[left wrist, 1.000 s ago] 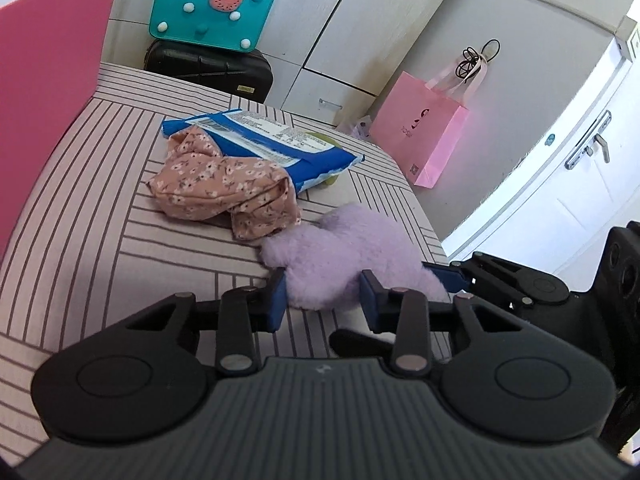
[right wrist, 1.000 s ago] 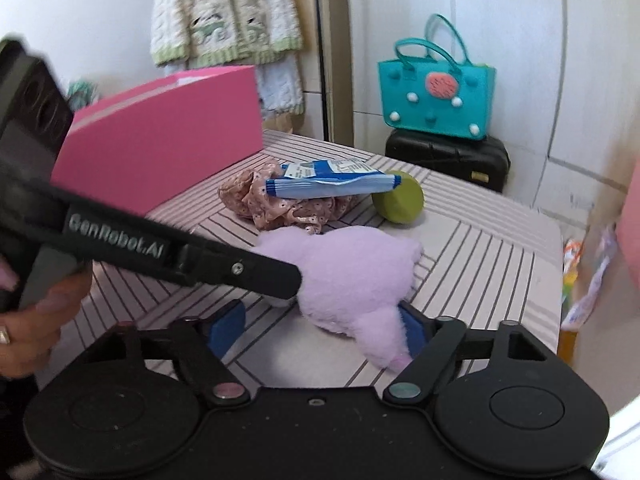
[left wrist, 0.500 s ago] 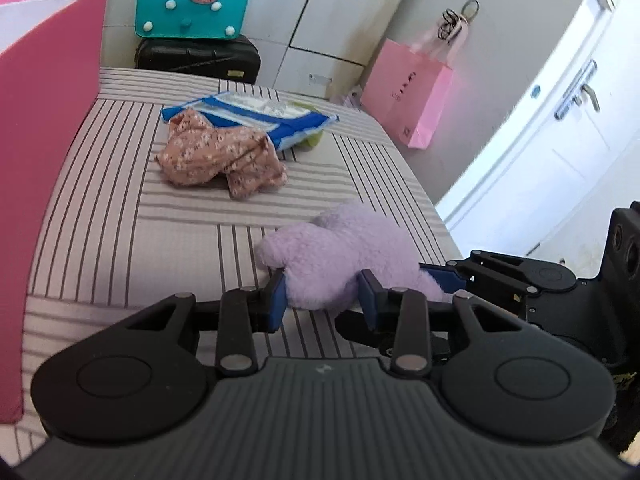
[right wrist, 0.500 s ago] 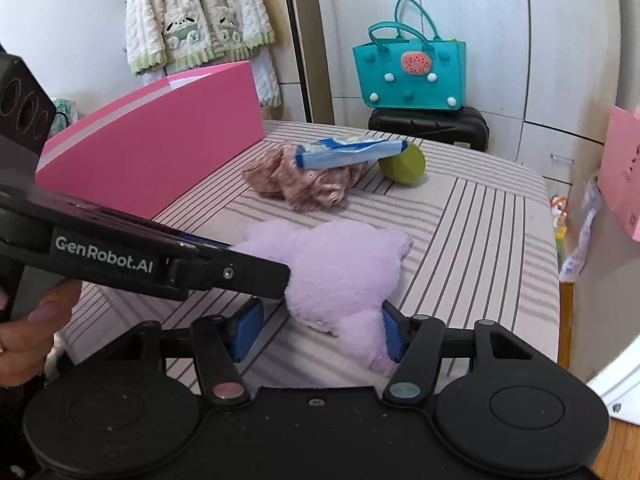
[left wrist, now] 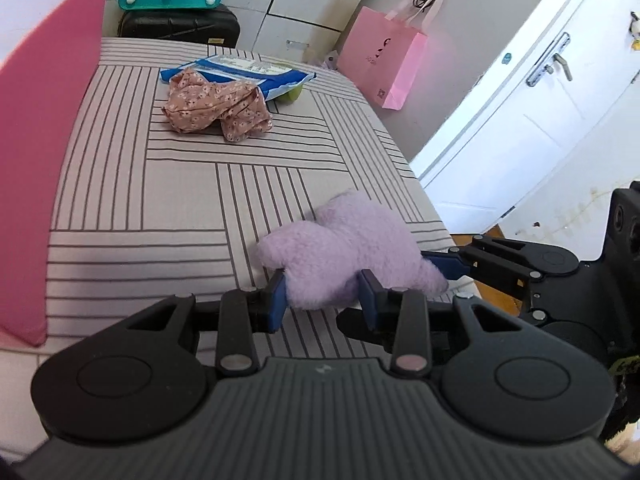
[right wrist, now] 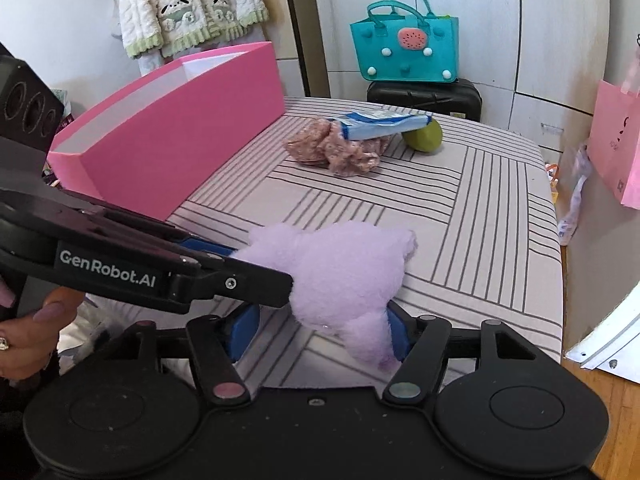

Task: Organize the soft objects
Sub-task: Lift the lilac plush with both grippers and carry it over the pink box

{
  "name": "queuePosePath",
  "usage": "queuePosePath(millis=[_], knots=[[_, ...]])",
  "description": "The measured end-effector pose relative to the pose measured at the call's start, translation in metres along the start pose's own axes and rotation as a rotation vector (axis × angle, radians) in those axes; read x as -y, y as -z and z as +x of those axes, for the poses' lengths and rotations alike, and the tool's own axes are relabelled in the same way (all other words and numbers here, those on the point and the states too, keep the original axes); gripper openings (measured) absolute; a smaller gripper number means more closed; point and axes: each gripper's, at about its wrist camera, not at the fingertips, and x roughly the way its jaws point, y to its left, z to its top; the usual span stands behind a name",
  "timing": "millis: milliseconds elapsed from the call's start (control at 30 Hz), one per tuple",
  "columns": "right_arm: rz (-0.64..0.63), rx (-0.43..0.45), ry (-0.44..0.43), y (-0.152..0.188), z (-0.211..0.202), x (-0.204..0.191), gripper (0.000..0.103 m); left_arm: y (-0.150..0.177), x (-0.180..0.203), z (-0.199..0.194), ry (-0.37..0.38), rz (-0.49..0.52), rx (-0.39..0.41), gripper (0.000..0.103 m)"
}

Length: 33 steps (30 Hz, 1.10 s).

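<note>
A lilac plush toy (left wrist: 352, 252) hangs above the near corner of the striped table (left wrist: 160, 200). My left gripper (left wrist: 322, 296) is shut on its near end. My right gripper (right wrist: 316, 330) is partly closed around the toy's other end (right wrist: 344, 276); only its right pad touches the plush. The left gripper's fingers (right wrist: 240, 284) cross the right wrist view from the left. A floral pink cloth (left wrist: 216, 104) lies farther back, also in the right wrist view (right wrist: 336, 150). A pink box (right wrist: 176, 128) stands along the table's left side.
A blue-and-white packet (left wrist: 248, 70) rests on the cloth and on a green ball (right wrist: 424, 136). A teal bag (right wrist: 404, 50) sits on a black case behind the table. A pink paper bag (left wrist: 384, 68) hangs at the right. White cabinet doors (left wrist: 540, 120) stand at the right.
Both grippers have lifted the plush toy and carried it back toward the table's near corner. The cloth, packet and ball now lie farther away. The right jaws have narrowed on the toy.
</note>
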Motion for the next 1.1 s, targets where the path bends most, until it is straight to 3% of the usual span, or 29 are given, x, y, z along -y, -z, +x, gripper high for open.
queuePosePath(millis=[567, 1100], knots=[[-0.136, 0.028, -0.054, -0.020, -0.047, -0.074, 0.071, 0.011, -0.019, -0.089, 0.055, 0.035, 0.027, 0.037], [-0.330, 0.044, -0.118, -0.064, -0.066, -0.168, 0.071, 0.004, -0.043, -0.186, -0.035, 0.100, 0.059, 0.037]])
